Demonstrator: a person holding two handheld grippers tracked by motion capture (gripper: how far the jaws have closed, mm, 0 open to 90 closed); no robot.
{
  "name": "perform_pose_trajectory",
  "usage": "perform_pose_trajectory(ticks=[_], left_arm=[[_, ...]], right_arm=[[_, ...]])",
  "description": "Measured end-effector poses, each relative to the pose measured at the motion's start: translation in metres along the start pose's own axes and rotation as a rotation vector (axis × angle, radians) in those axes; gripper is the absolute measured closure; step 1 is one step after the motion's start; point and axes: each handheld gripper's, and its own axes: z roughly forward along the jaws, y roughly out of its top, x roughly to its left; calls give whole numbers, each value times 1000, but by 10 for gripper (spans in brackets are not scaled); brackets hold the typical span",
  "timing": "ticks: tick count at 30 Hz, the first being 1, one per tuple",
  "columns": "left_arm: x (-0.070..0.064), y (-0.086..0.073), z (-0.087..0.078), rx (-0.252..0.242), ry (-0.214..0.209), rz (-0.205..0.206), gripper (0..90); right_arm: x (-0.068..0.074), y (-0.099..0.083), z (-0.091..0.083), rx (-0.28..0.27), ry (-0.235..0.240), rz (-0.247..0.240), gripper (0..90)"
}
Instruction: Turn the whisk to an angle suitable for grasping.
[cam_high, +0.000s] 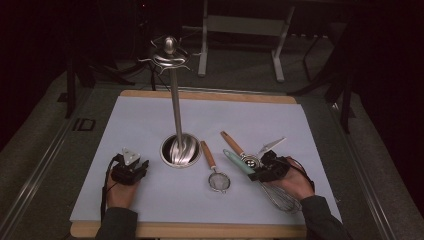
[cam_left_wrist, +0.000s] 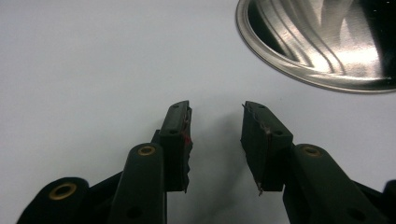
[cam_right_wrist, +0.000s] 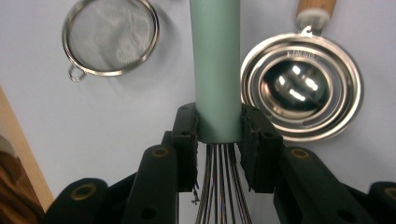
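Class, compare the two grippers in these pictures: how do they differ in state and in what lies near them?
The right gripper is shut on the whisk at its mint-green handle; the left gripper is open and holds nothing. The right gripper lies among utensils, between strainer and spiral-bowled spoon; the left gripper rests beside the stand's steel base. Both have black jaws.

Looks to me like lab or recording studio, not kitchen. I see white sheet (cam_high: 150, 125) over wooden board (cam_high: 210, 96), kitchen utensils laid out as props, dark curtained surroundings, grey carpet floor (cam_high: 40, 145), metal table frame (cam_high: 240, 30) behind, floor rail (cam_high: 45, 155) at left.
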Motion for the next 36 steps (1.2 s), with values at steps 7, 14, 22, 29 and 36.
perform_pose_trajectory(ticks=[7,14,22,29,36], left_arm=[[0,0,0,-1,2,1,624],[-1,0,0,-2,4,3,624],[-1,0,0,-2,6,5,624],[-1,0,0,-2,5,4,624],[-1,0,0,-2,5,5,625]], right_arm=[[5,6,-6,-76,9,3,694],[10,12,-12,-136,23,4,694],[15,16,-18,-199,26,-3,694],[20,20,-21,-236,35,-12,695],[23,24,-24,-264,34,-17,695]])
